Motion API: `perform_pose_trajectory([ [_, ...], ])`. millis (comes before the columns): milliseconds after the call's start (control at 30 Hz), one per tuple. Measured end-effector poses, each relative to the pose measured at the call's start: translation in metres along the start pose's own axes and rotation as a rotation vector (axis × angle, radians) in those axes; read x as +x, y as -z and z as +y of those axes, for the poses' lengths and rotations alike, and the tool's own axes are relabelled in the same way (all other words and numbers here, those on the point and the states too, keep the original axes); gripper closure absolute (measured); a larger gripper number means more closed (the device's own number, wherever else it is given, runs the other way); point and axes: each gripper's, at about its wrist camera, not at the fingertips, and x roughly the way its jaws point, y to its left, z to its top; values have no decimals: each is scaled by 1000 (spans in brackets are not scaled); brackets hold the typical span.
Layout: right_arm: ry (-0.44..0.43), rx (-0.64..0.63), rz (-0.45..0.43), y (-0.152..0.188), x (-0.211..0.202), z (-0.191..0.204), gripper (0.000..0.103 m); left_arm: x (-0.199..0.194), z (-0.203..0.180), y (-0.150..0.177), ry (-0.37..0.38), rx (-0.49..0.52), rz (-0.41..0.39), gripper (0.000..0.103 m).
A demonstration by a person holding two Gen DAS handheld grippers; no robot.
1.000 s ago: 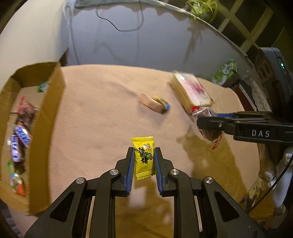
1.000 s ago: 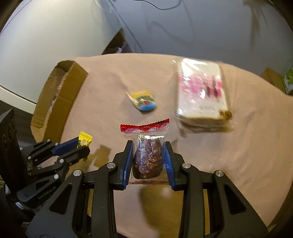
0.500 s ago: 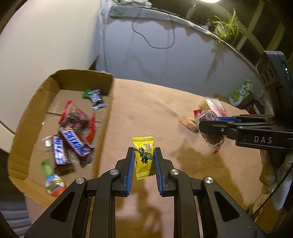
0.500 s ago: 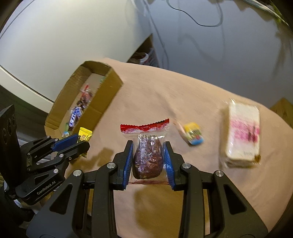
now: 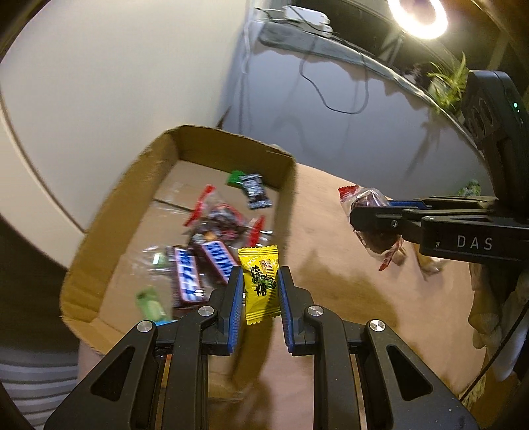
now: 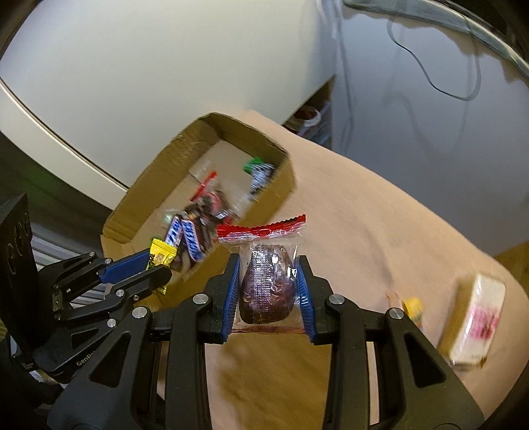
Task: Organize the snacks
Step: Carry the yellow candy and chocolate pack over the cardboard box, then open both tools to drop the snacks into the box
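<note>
My left gripper (image 5: 259, 279) is shut on a yellow candy packet (image 5: 260, 284) and hangs near the right wall of an open cardboard box (image 5: 132, 185). Inside the box lie several wrapped snacks, among them two blue chocolate bars (image 5: 201, 268). My right gripper (image 6: 267, 268) is shut on a clear packet with a dark red sweet (image 6: 267, 287) and a red top seal. It is over the tan cloth, right of the box (image 6: 158, 178). In the right wrist view the left gripper (image 6: 158, 264) with its yellow candy packet (image 6: 161, 255) sits at the box's near corner.
On the tan cloth (image 6: 380, 211) at the right lie a pack of wafers (image 6: 476, 314) and a small yellow-ended candy (image 6: 413, 309). A black cable (image 5: 330, 89) runs over the dark surface behind. A bright lamp (image 5: 418, 15) and a plant (image 5: 449, 82) stand at the back right.
Both grippers have swung left towards the box, each still holding its snack. The box has come from the left edge towards the middle of both views, and the wafers have slid right.
</note>
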Motion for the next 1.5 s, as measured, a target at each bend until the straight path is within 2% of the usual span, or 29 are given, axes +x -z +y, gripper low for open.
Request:
perform_pose_trajectory([
  [433, -35, -109, 24, -35, 31, 47, 69, -3, 41, -4, -55, -70, -15, 84],
  [1200, -59, -167, 54, -56, 57, 74, 68, -2, 59, -9, -89, -94, -16, 83],
  [1300, -54, -169, 49, -57, 56, 75, 55, -3, 59, -9, -98, -90, -18, 78],
  [1367, -49, -168, 36, -58, 54, 76, 40, -3, 59, -9, -105, -92, -21, 68],
  [1500, -43, -174, 21, -59, 51, 77, 32, -3, 59, -8, -121, -97, -25, 52],
])
